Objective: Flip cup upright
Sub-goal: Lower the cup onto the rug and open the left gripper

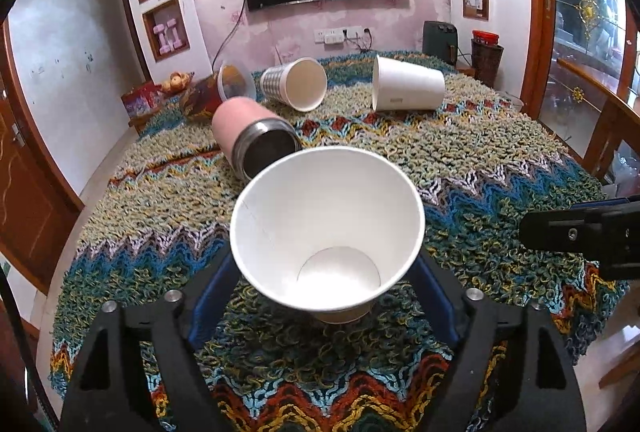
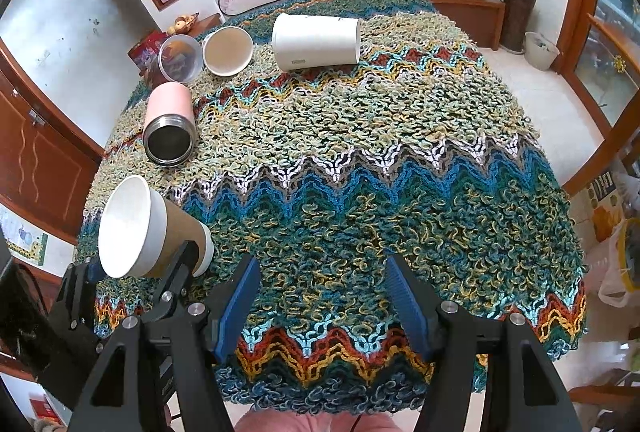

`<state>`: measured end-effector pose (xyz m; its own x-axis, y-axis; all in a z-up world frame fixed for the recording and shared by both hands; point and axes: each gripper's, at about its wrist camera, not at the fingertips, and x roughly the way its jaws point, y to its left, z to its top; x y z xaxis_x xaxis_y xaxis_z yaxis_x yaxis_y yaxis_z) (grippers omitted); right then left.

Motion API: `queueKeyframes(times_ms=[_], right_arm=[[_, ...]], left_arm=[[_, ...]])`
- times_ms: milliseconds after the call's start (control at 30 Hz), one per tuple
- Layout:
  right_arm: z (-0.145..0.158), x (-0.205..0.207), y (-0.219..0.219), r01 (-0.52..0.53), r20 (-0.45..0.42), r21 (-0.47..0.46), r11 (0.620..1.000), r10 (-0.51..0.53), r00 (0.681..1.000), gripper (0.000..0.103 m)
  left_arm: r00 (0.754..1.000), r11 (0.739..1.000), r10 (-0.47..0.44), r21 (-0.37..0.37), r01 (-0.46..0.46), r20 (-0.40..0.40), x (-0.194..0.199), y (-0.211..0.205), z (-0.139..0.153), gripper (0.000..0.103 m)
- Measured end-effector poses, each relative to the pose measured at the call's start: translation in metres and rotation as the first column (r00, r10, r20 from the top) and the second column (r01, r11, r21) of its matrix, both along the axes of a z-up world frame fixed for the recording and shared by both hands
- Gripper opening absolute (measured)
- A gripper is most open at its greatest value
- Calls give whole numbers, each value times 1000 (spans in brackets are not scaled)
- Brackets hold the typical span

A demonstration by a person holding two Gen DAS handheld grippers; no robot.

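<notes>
Paper cup [image 1: 327, 228], brown sleeve, clamped between the blue pads of the left gripper [image 1: 326, 296], tilted, mouth facing up and away, just above the near left part of the knitted cloth [image 2: 360, 160]. Right gripper [image 2: 320, 296] near edge, jaws wide apart, holding nothing. Farther left: pink flask [image 2: 168, 124] lying down. Far side: clear cup [image 2: 180, 58], checked cup [image 1: 294, 83], white tub [image 2: 318, 42], all on their sides.

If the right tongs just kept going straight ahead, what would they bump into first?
Probably nothing soon. The right tongs are open and empty, pointing across bare tablecloth. Farthest along that line lies the big white cup on its side, so that would likely come first, though depth is hard to judge.
</notes>
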<state>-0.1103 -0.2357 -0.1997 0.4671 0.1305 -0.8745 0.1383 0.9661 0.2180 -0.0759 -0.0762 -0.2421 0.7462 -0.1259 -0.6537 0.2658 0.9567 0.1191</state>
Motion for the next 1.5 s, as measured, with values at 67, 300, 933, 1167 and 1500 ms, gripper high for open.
queueKeyframes(times_ms=[67, 300, 933, 1167, 1500], right_arm=[[0, 0, -1, 1, 0, 2, 1000, -1, 1000, 66], [3, 0, 2, -13, 7, 7, 1000, 13, 1000, 66], [82, 4, 24, -65, 56, -31, 997, 67, 996, 66], [109, 7, 34, -85, 49, -49, 995, 88, 995, 66], [144, 18, 41, -64, 73, -77, 995, 70, 995, 66]], left_arm=[[1000, 1000, -2, 7, 2, 2, -1, -1, 1, 92], [1000, 1000, 6, 15, -6, -11, -3, 2, 5, 95], [969, 998, 64, -11, -69, -238, -9, 33, 80, 95], [947, 993, 111, -2, -117, -302, 6, 42, 111, 95], [927, 986, 156, 0, -166, -341, 33, 47, 153, 95]])
